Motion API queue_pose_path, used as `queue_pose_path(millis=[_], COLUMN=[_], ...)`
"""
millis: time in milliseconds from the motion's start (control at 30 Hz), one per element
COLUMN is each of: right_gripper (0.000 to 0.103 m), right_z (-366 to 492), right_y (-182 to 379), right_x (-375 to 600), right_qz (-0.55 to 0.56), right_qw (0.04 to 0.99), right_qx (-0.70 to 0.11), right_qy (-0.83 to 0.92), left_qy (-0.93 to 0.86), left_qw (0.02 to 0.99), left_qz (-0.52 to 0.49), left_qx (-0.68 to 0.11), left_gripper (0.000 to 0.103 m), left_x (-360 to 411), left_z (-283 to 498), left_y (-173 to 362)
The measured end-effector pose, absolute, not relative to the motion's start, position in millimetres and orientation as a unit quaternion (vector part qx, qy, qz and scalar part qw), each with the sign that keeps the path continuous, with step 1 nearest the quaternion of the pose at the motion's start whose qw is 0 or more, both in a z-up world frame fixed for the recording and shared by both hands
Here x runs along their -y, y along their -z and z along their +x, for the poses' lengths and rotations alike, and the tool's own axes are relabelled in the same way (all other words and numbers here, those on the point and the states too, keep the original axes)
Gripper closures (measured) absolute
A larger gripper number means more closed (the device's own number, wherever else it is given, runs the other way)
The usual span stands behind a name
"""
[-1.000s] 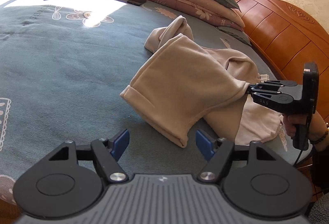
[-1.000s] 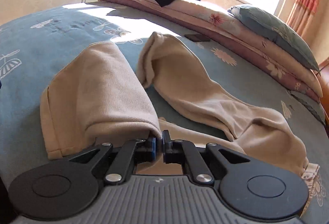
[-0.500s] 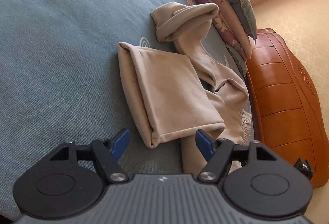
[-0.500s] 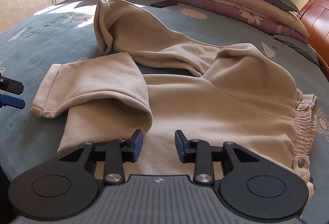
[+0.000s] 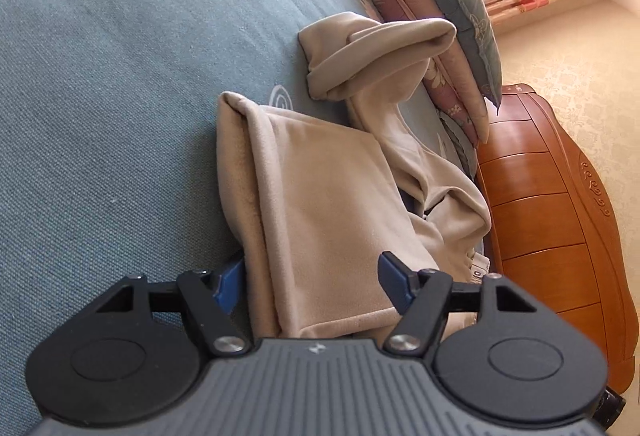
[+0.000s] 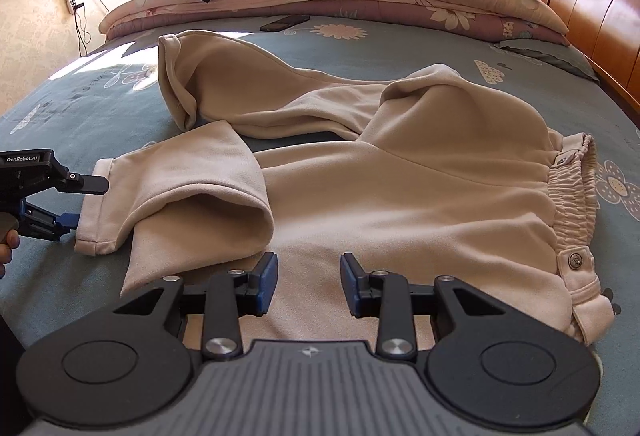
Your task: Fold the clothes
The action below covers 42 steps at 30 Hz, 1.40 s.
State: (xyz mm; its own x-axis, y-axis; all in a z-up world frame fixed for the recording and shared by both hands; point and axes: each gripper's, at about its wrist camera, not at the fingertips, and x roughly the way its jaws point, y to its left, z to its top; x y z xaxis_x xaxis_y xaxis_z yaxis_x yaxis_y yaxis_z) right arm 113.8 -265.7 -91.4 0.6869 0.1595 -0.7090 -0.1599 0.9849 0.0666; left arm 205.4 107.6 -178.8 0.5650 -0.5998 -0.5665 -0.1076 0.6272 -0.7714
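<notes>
Beige fleece trousers (image 6: pixel 420 196) lie spread on the blue-grey bedspread (image 6: pixel 360 48), waistband (image 6: pixel 572 196) toward the wooden headboard (image 6: pixel 600 8), legs running away from it. Long axis runs left–right in the right wrist view. Near leg doubled back on itself; its hemmed cuff (image 6: pixel 96 212) points at the left gripper (image 6: pixel 86 204).

Left gripper: jaws straddle the cuff end, one above, one below, closing; pads not visibly pressing the cloth. It is by far the nearer to that cuff. In its own view the folded leg (image 5: pixel 320 216) runs straight ahead between the blue pads (image 5: pixel 394 282).

Right gripper (image 6: pixel 308 282): jaws apart, nothing between, hovering over the thigh.

Cloth soft, thick, napped; elastic gathered waistband with metal snaps. Far leg (image 6: pixel 208 84) loosely rumpled, its end curled.
</notes>
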Motion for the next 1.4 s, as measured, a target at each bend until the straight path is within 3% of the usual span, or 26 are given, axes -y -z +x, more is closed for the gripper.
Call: queue_pose_path(millis=[33, 100, 133, 600, 967, 1167, 1400], right_gripper=[0.064, 0.064, 0.064, 0.060, 0.059, 0.059, 0.059], right_z=[111, 104, 101, 77, 60, 60, 57], right_y=[92, 93, 94, 84, 91, 105, 115], right_x=[267, 270, 272, 301, 335, 352, 371], right_qz=[0.007, 0.026, 0.036, 0.094, 0.143, 0.169, 0.192], right_qw=[0.919, 0.919, 0.919, 0.930, 0.930, 0.923, 0.914], right_qx=[-0.384, -0.383, -0.382, -0.348, -0.328, -0.338, -0.354], right_qy=[-0.086, -0.085, -0.085, -0.074, -0.082, -0.081, -0.050], left_qy=[0.152, 0.130, 0.117, 0.061, -0.089, -0.160, -0.200], left_qw=[0.790, 0.800, 0.805, 0.886, 0.927, 0.925, 0.908], left_qz=[-0.400, -0.374, -0.363, -0.274, -0.188, -0.155, -0.153], left_qx=[-0.438, -0.450, -0.454, -0.369, -0.311, -0.307, -0.336], left_gripper=[0.051, 0.085, 0.092, 0.094, 0.094, 0.094, 0.094], left_x=[-107, -104, -104, -114, -155, -174, -203], left_z=[206, 206, 204, 199, 205, 222, 234], left_y=[178, 176, 174, 73, -1, -10, 15])
